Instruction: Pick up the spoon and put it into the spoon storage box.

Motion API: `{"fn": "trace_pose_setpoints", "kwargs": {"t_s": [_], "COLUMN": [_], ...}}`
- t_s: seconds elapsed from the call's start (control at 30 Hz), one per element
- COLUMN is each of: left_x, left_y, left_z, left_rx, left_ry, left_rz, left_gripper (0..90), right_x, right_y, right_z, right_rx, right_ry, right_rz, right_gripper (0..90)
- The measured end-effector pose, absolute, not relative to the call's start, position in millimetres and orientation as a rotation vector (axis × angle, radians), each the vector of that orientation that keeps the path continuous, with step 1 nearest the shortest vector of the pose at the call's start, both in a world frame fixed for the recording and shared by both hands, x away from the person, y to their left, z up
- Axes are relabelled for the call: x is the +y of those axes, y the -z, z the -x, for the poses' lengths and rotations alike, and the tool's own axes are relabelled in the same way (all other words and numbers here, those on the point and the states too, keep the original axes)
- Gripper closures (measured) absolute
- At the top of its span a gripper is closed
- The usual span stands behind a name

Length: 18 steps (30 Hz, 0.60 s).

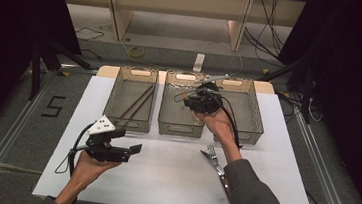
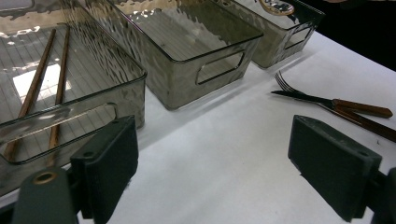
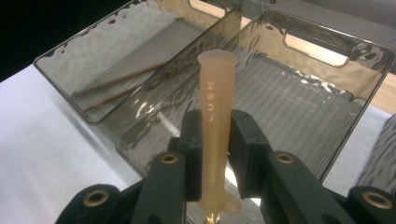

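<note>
We see the right gripper [image 3: 215, 154] with jaws clamped on a pale tan utensil handle [image 3: 215, 116], held above the middle tray [image 3: 327, 135], handle end pointing up. Left tray [image 1: 130, 98] holds two chopsticks [image 1: 138, 102]. Left gripper [image 2: 224, 163] sits low over the white bench [image 1: 173, 166] in front of it, jaws apart, nothing between them. Fork [image 2: 317, 100] and knife [image 2: 343, 103] lie together on the bench before the right tray [image 1: 247, 111].

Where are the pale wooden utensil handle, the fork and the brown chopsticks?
pale wooden utensil handle [image 3: 214, 116], right gripper view, mid shaft
fork [image 2: 286, 84], left gripper view, tines
brown chopsticks [image 2: 32, 91], left gripper view, one stick's middle
</note>
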<state>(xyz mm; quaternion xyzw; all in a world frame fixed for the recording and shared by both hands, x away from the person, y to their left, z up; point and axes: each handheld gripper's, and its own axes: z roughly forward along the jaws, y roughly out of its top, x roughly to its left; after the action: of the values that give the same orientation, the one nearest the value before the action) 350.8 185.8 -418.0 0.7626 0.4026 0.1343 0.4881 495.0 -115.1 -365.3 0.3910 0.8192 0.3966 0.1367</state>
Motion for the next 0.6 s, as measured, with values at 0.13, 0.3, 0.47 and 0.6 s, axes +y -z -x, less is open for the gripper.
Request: {"fn": "trace_pose_setpoints", "kwargs": {"t_s": [0.13, 0.3, 0.47, 0.6], "left_x": [186, 186, 186, 187], "left_y": [418, 418, 418, 418], "left_z": [-351, -351, -351, -351], "left_rx": [0.982, 0.982, 0.984, 0.985], "left_ry": [-0.326, -0.326, -0.329, -0.331], "left_rz": [-1.854, -1.855, -1.851, -1.845], "left_gripper": [15.6, 15.6, 15.6, 15.6], "right_x": [-114, -112, -109, -108], "right_y": [367, 368, 370, 373], "right_z": [-499, -505, -510, -515], "right_rx": [2.363, 2.362, 2.356, 2.354], "right_ry": [-1.148, -1.128, -1.124, -1.105], "right_rz": [-1.148, -1.163, -1.185, -1.204], "right_gripper": [76.4, 76.3, 76.2, 76.3]}}
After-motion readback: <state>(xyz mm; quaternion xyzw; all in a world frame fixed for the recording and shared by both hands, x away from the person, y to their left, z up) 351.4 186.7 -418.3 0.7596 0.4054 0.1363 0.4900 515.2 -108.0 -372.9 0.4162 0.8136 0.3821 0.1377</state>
